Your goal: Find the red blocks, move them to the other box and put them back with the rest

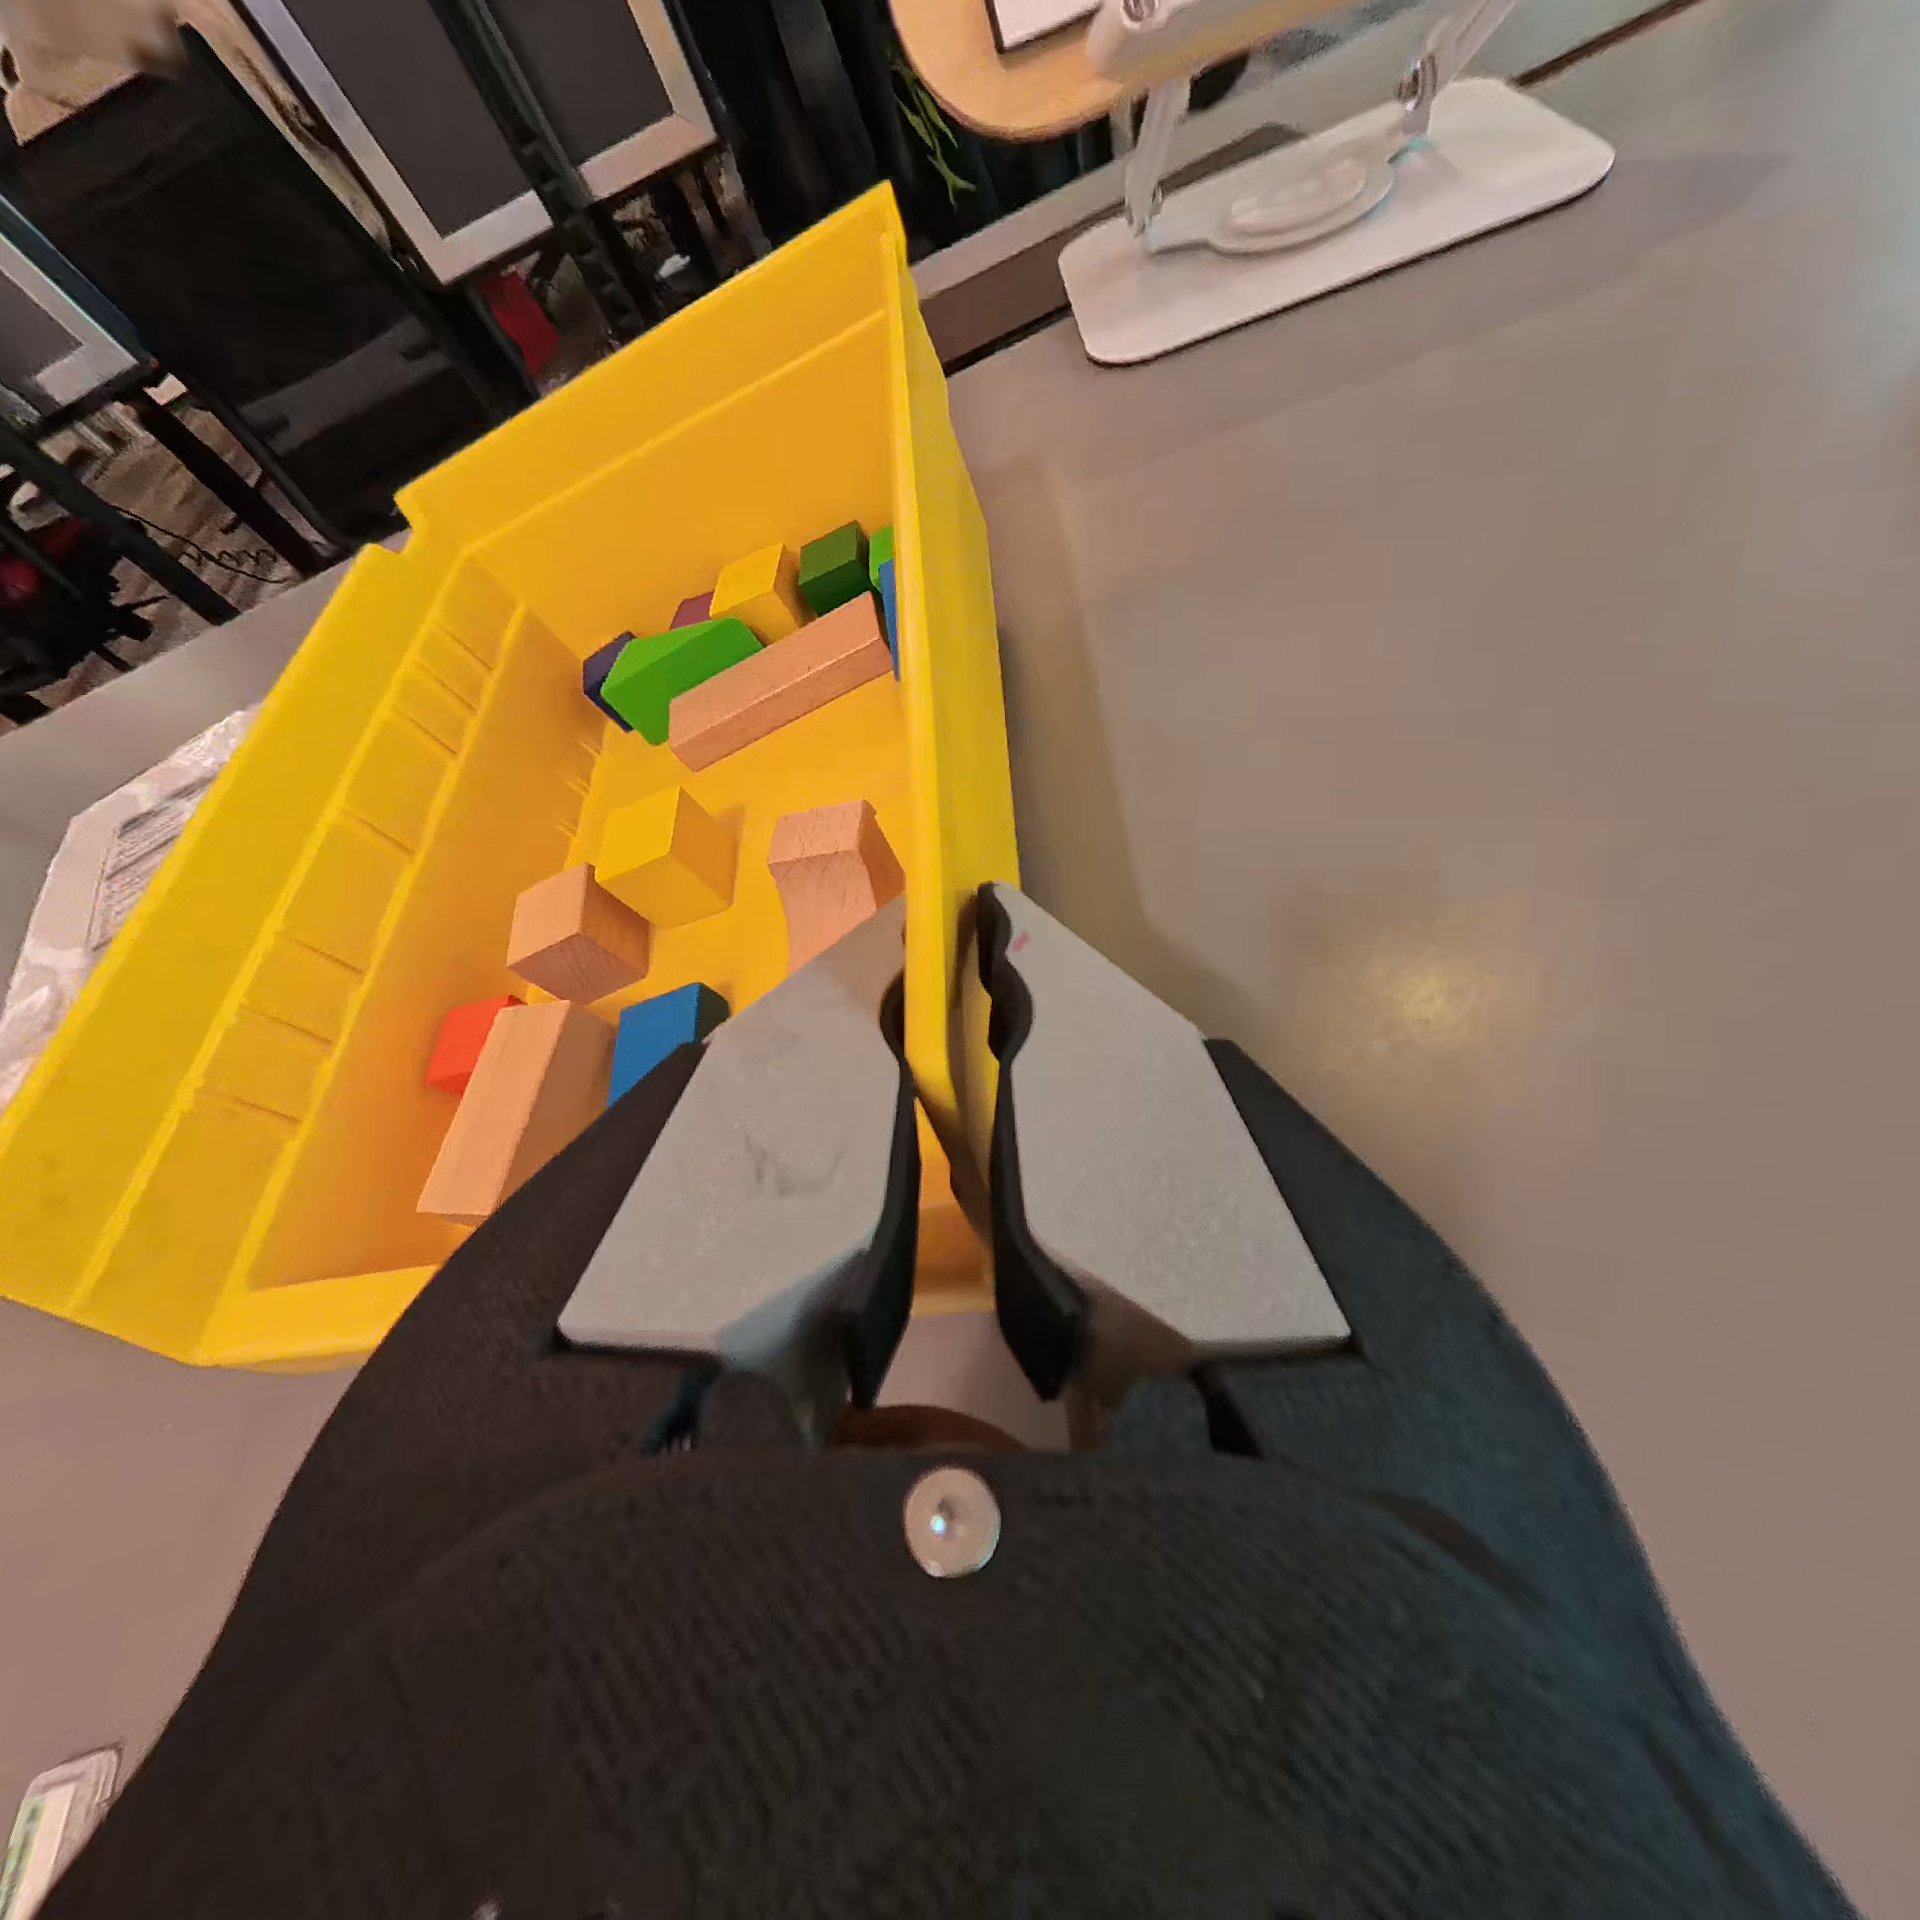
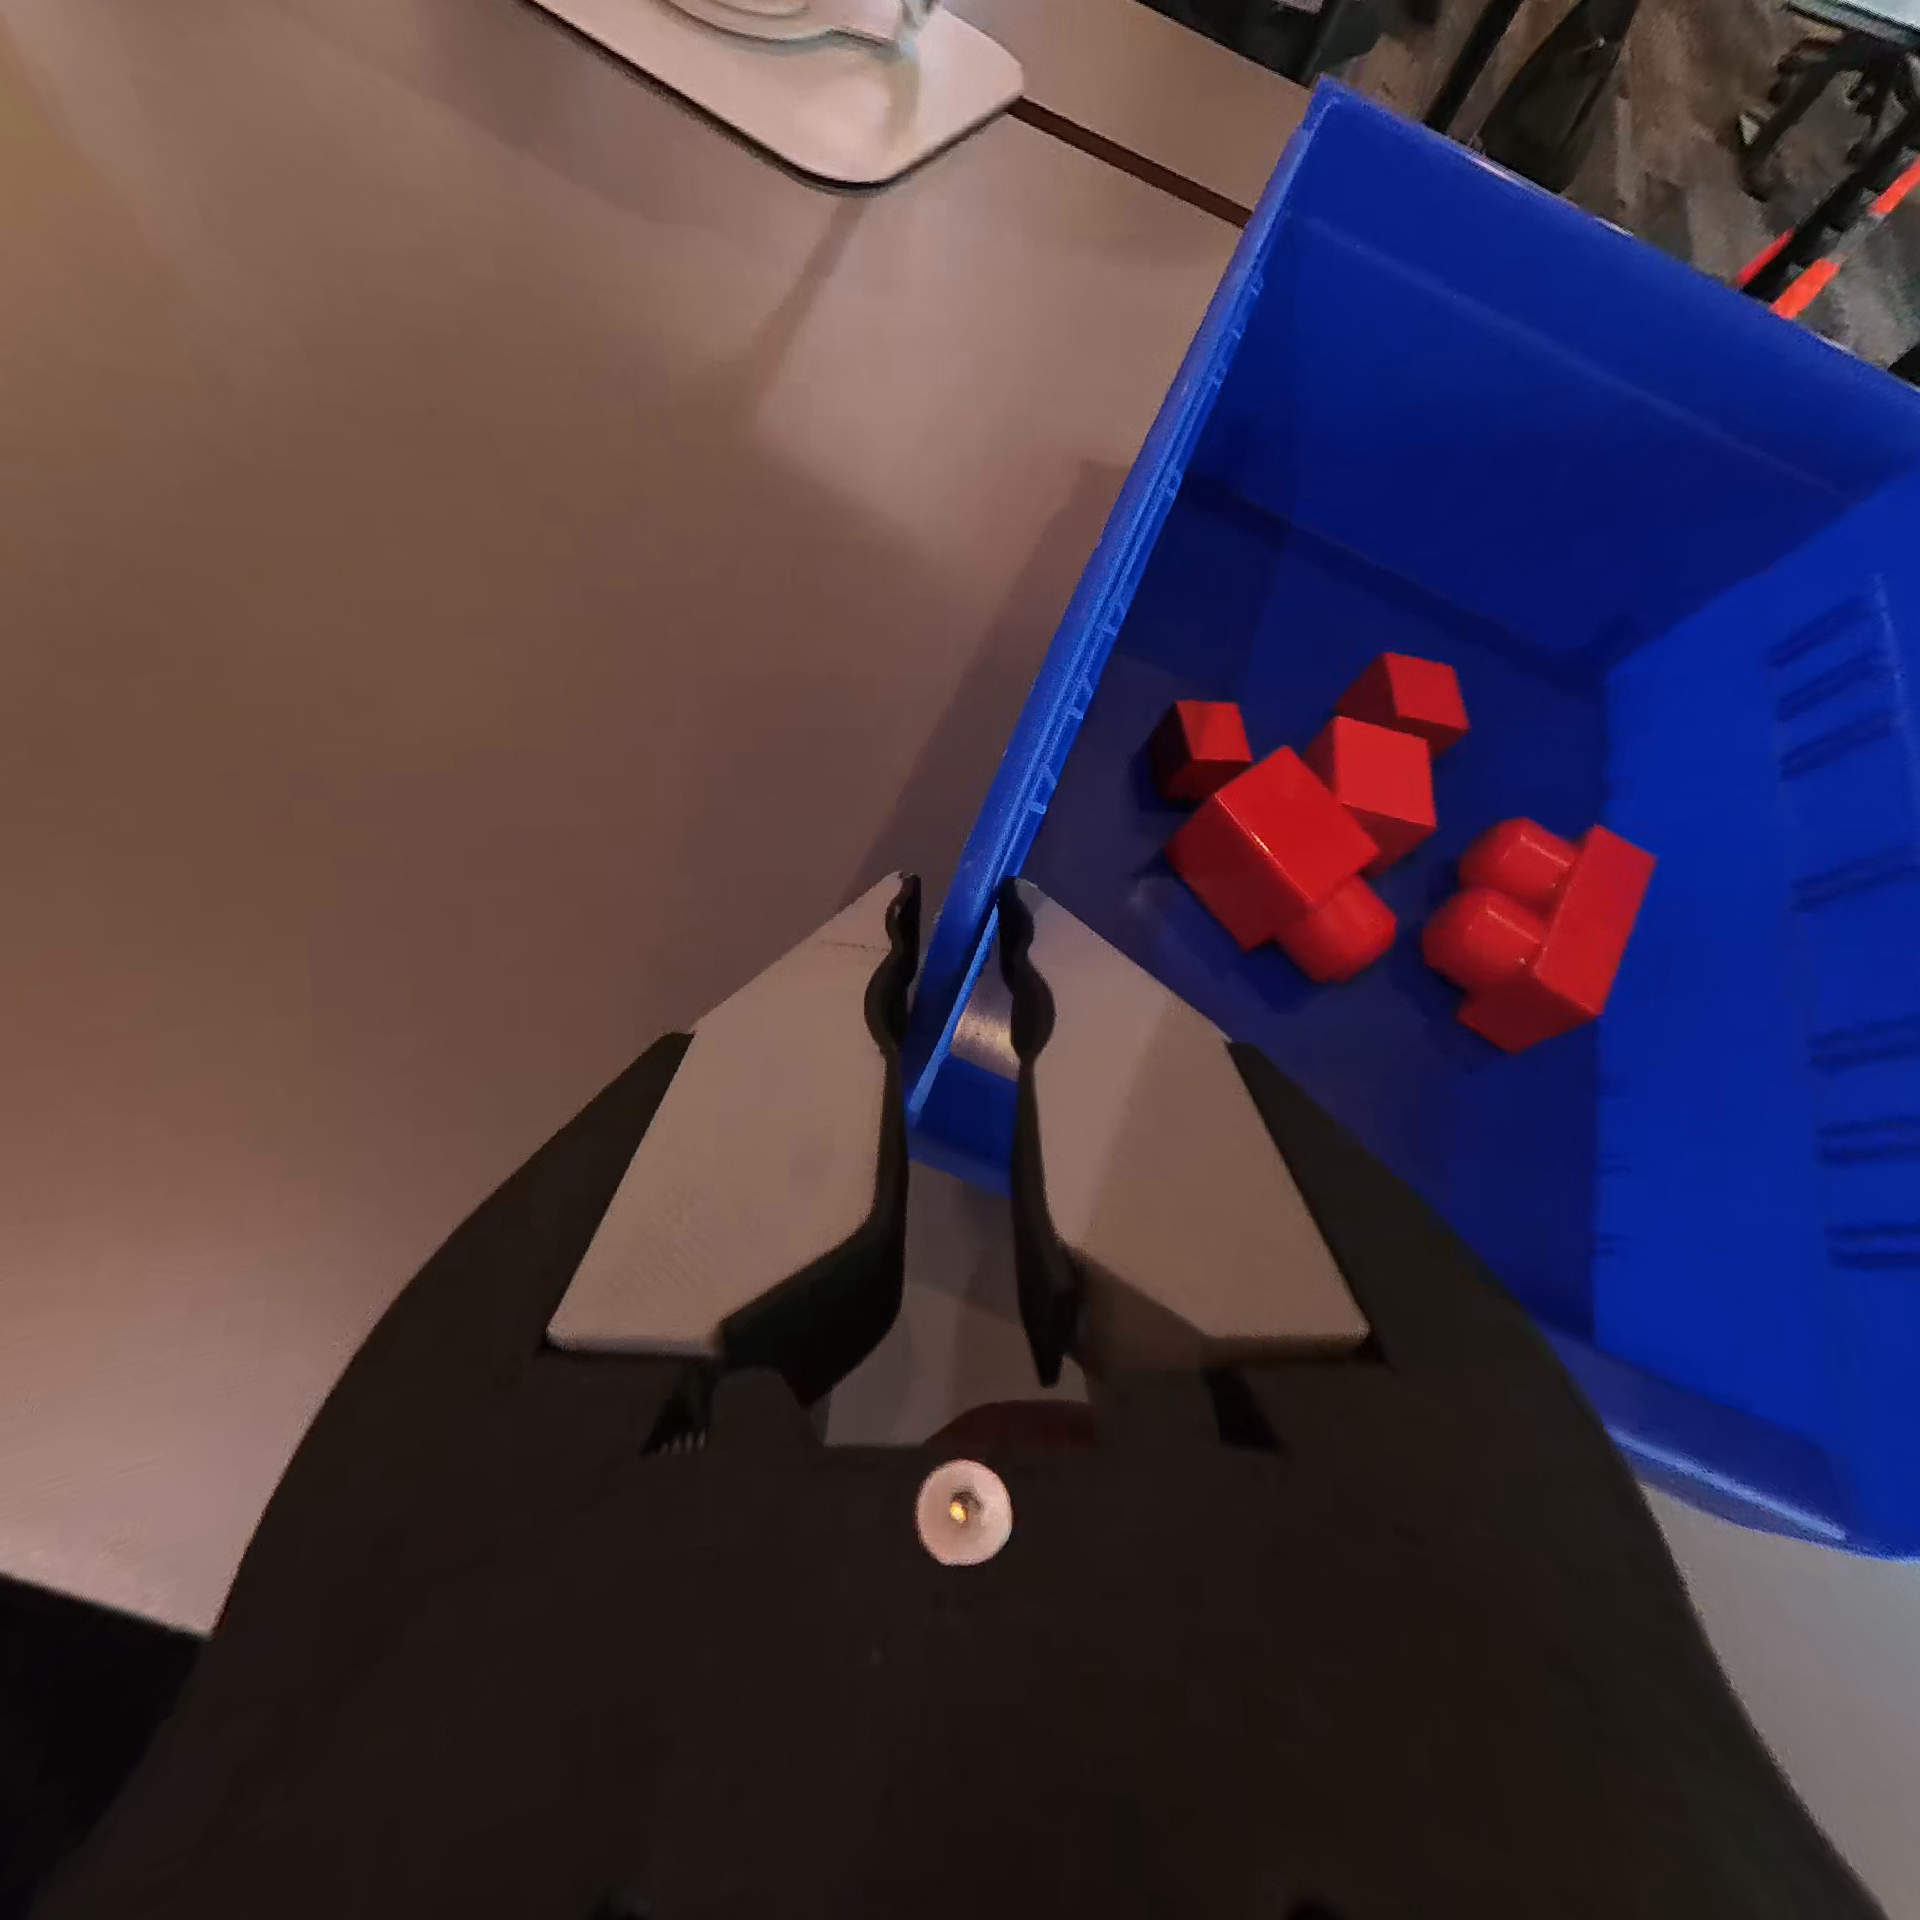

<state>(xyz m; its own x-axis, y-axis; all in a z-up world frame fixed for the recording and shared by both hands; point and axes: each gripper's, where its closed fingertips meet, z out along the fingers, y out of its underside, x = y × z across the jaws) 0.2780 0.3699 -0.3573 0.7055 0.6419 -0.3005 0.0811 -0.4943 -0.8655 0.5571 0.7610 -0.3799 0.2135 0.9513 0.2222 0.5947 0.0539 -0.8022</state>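
Meanwhile, the left claw [image 1: 940, 914] pinched the side wall of the yellow box [image 1: 940, 644], inside which one red block [image 1: 462, 1039] lay among mixed blocks. The right claw [image 2: 956, 899] clamped the blue box [image 2: 1455, 416] wall; beyond that wall, inside, lay the red blocks [image 2: 1382, 831].

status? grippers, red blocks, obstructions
Left gripper clamped on yellow box wall; right gripper on blue box wall. Red blocks in blue; one red block in yellow. No obstructions.
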